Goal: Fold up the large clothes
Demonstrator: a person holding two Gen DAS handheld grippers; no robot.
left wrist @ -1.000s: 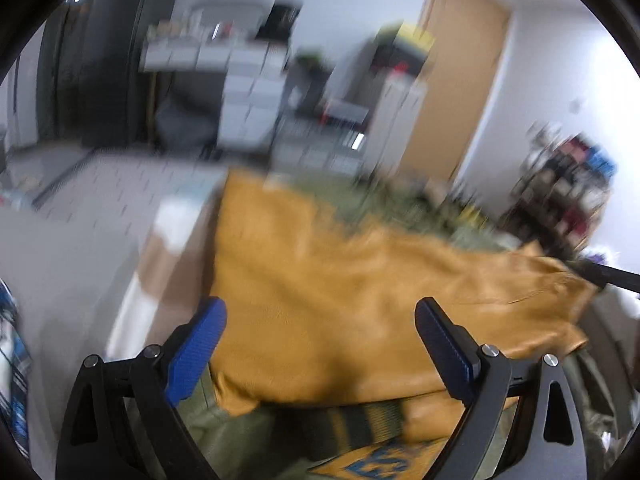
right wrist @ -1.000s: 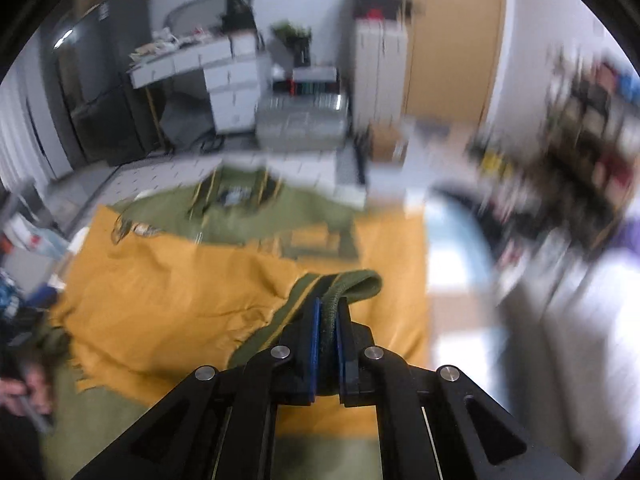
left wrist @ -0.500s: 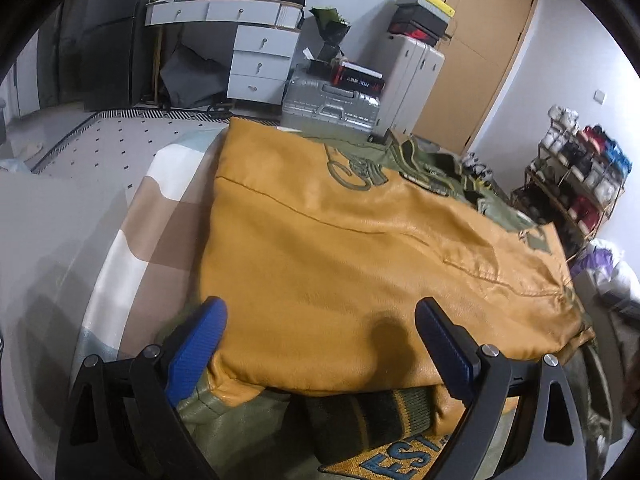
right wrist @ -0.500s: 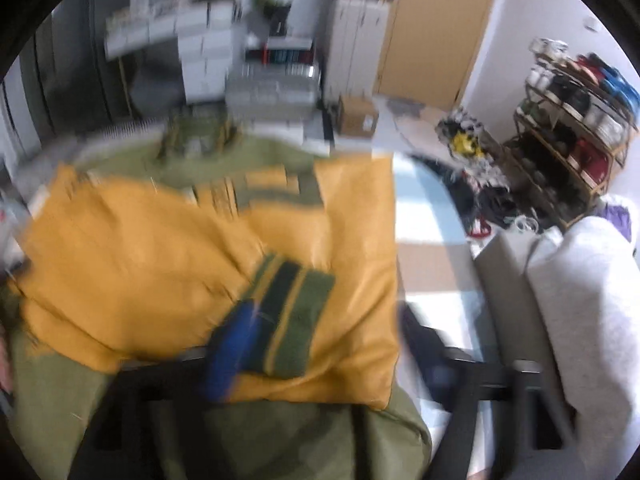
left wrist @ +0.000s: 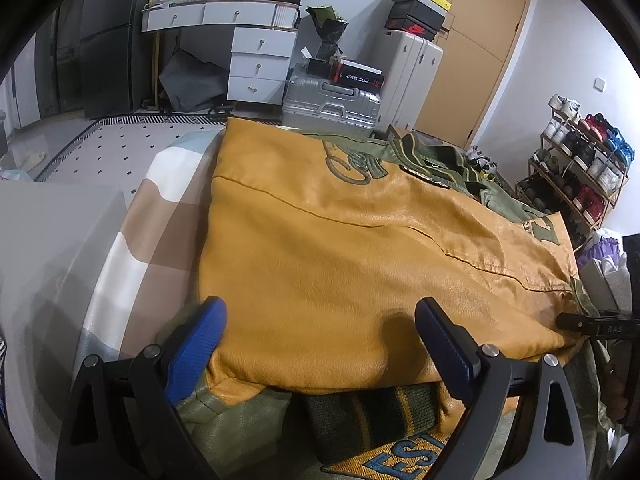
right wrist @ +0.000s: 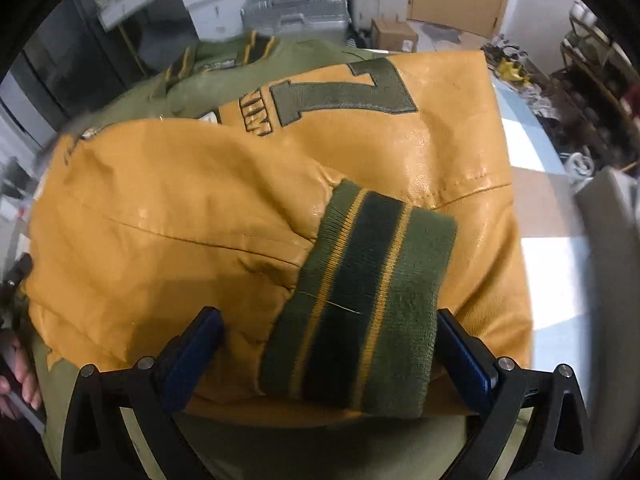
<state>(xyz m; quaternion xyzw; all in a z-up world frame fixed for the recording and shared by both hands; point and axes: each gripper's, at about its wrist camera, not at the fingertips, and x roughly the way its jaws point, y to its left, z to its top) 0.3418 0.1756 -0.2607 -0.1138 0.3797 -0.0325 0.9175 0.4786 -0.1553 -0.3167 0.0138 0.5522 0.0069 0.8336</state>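
The right gripper (right wrist: 328, 354) stands wide open, holding nothing, the striped cuff (right wrist: 360, 300) lying loose between its jaws. The left gripper (left wrist: 320, 344) also gapes empty over the mustard sleeve (left wrist: 360, 260). That slick, springy sleeve may slide or unfold, spoiling the jacket's fold.

Jacket (right wrist: 200, 208) mustard-yellow, olive; cuff (right wrist: 360, 300) green, yellow-striped; pads (left wrist: 196, 348) blue.

Mustard-and-olive jacket (right wrist: 208, 208) lies folded on the bed, striped cuff (right wrist: 360, 300) on top
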